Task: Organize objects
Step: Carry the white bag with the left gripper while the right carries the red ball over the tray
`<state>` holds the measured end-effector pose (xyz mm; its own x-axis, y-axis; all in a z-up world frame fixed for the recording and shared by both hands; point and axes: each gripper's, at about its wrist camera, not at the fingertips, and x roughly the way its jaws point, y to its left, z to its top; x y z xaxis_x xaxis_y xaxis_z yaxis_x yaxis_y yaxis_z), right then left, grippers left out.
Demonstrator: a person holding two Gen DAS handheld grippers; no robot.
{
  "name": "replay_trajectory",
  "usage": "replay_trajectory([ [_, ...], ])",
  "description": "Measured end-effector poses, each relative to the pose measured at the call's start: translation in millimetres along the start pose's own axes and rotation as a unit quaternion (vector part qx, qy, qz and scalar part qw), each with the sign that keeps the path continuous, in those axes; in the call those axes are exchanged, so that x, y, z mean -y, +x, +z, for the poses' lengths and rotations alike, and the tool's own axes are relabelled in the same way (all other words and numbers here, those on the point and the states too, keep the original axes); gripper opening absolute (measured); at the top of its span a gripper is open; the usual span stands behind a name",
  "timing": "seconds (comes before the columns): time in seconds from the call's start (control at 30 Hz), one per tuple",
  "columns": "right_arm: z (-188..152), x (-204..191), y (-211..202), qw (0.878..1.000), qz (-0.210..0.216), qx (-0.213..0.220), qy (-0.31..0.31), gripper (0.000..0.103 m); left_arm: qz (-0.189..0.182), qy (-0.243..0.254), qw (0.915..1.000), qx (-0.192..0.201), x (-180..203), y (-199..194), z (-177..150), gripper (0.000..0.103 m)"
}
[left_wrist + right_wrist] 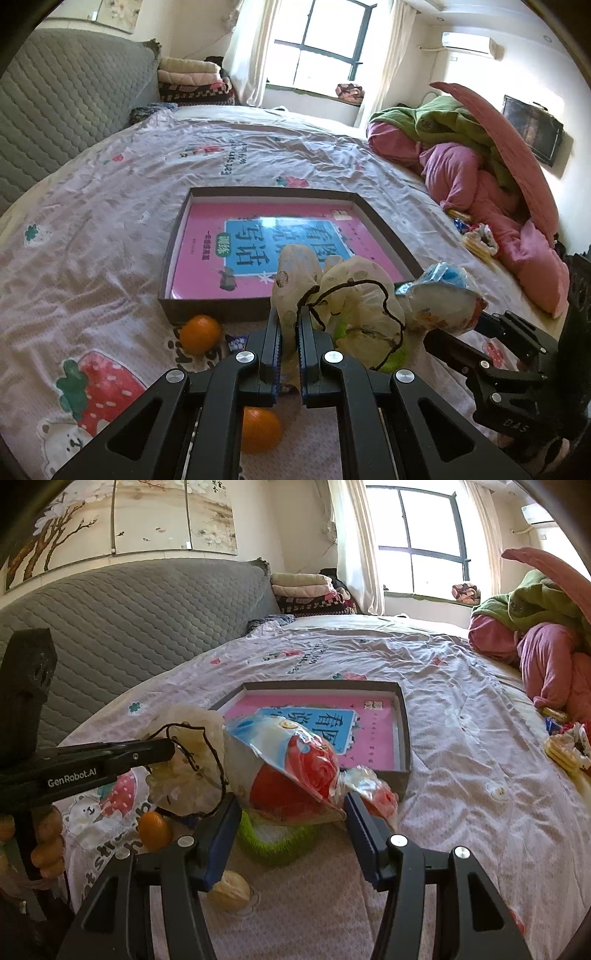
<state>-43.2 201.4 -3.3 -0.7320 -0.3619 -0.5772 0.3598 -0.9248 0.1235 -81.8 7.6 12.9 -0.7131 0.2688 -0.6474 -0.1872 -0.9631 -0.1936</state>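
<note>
My left gripper (290, 312) is shut on a cream cloth pouch (354, 291) with a black drawstring cord, held up just in front of a shallow dark box (258, 192). A pink and blue book (207, 258) lies flat in that box. My right gripper (291, 812) is shut on a puffy red, white and blue snack bag (291, 771), which fills the gap between its fingers. In the right wrist view the left gripper (168, 749) comes in from the left with the pouch (192, 768) beside the bag. The box (402, 720) lies just behind both.
Everything rests on a bed with a strawberry-print sheet. Two oranges (200, 334) (260, 430) and a green knitted ring (273, 843) lie under the grippers, with a pale peeled fruit (231, 890) nearby. Pink and green bedding (480, 177) is heaped on the right, with snack packets (569, 746) beside it.
</note>
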Motion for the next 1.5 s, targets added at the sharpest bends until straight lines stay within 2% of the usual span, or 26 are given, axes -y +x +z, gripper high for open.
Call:
replay_trajectory([
  [0.77, 31, -3, 25, 1.0, 0.007, 0.015, -0.019, 0.057, 0.021, -0.011, 0.9995, 0.021, -21, 13, 30, 0.007],
  [1.5, 49, 13, 52, 1.0, -0.006, -0.001, -0.03, 0.057, 0.037, -0.008, 0.9992, 0.016, -37, 38, 46, 0.008],
])
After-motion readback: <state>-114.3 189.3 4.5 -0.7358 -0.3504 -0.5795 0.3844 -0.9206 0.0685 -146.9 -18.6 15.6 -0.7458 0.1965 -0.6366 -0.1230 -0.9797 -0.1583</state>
